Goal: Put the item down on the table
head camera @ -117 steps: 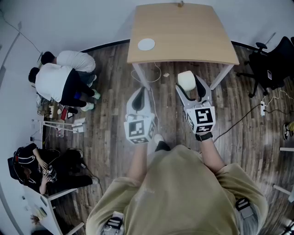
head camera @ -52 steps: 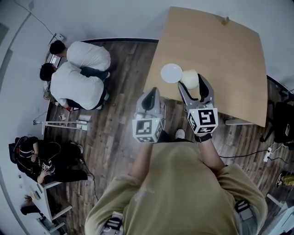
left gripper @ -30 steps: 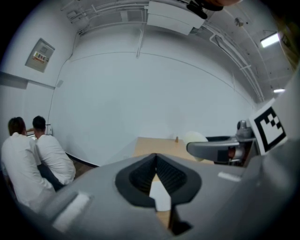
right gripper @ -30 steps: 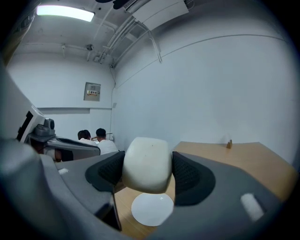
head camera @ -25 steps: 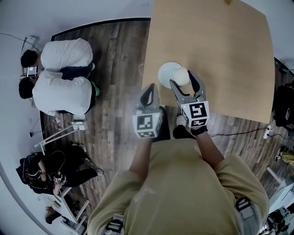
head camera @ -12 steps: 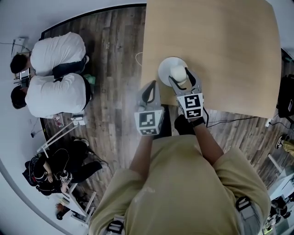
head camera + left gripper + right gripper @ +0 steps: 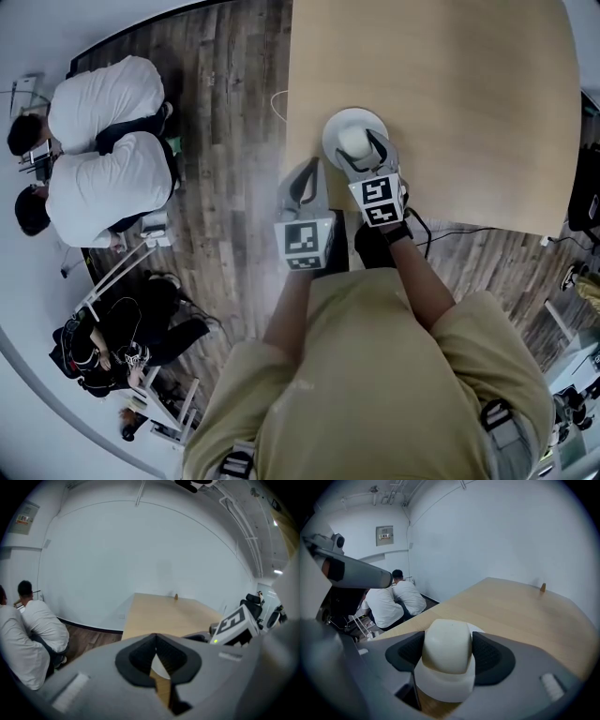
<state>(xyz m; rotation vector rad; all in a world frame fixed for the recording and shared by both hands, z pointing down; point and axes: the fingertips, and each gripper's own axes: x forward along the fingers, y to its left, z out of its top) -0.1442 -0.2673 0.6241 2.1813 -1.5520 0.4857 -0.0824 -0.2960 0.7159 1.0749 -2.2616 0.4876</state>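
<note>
Cream-white, dome-topped, cup-shaped item (image 7: 446, 648) is pinched between the dark pads (image 7: 406, 654) of the right gripper (image 7: 361, 148), one pad on each side. In the head view the item lies over a white round plate (image 7: 336, 122), which rests on the light wooden tabletop (image 7: 450, 94) near its left edge. Contact between item and plate cannot be determined. The left gripper (image 7: 156, 641) has its jaws pressed together with nothing between them. It hangs just beside the right gripper, near the tabletop's near-left corner.
</note>
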